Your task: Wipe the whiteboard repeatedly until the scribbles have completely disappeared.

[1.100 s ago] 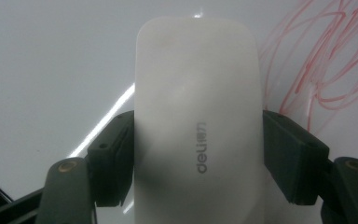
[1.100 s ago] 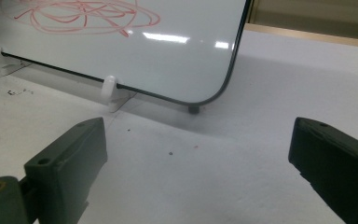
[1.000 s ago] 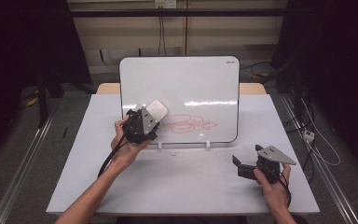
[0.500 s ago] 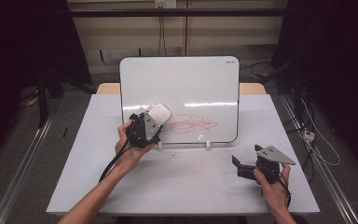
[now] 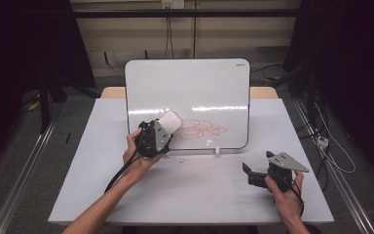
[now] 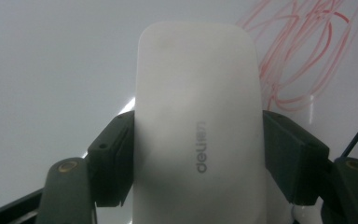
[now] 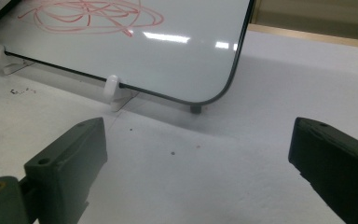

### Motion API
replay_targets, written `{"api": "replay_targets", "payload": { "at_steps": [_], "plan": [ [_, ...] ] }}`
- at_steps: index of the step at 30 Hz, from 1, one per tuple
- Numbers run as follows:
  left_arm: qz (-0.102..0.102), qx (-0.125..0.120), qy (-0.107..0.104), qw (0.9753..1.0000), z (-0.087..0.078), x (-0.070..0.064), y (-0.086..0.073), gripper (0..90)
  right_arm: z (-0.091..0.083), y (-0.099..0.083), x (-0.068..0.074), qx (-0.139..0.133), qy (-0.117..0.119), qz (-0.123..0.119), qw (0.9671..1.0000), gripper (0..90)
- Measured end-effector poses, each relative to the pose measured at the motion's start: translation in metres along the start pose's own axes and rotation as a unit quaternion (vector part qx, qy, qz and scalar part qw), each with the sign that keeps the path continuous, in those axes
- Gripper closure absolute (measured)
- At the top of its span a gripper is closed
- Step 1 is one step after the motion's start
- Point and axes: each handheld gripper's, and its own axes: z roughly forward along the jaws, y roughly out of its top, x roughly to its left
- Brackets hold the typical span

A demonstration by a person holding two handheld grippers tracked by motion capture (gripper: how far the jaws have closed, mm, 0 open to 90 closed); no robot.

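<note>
- While the left tongs (image 5: 163, 127) sit clamped on the white eraser (image 6: 198, 126), I'm reading this as the wiping step, w/ the pad held up against the whiteboard (image 5: 190, 83).
- Eraser's at the board's lower left, just beside the red scribble (image 5: 202, 127); in the left gripper view the marks lie up and to the right of the pad.
- Next move, my guess: sweep right across the red lines, pad kept flat on the board, grip firm so it doesn't twist out.
- Board stands on small white clips (image 7: 113, 88), so pressing too hard could tip it.
- Right tongs (image 5: 253, 176) rest low on the tabletop (image 5: 199, 195), jaws wide apart, nothing btwn them, well clear of the board.
</note>
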Motion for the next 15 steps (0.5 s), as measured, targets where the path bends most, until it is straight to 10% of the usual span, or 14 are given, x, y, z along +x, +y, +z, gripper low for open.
{"api": "replay_targets", "payload": {
  "at_steps": [15],
  "plan": [
    [-0.035, -0.004, 0.028, 0.9990, 0.004, 0.028, 0.014, 31.2, 0.002, 0.000, 0.000, 0.003, 0.001, 0.000, 1.0000, 4.7]
  ]
}}
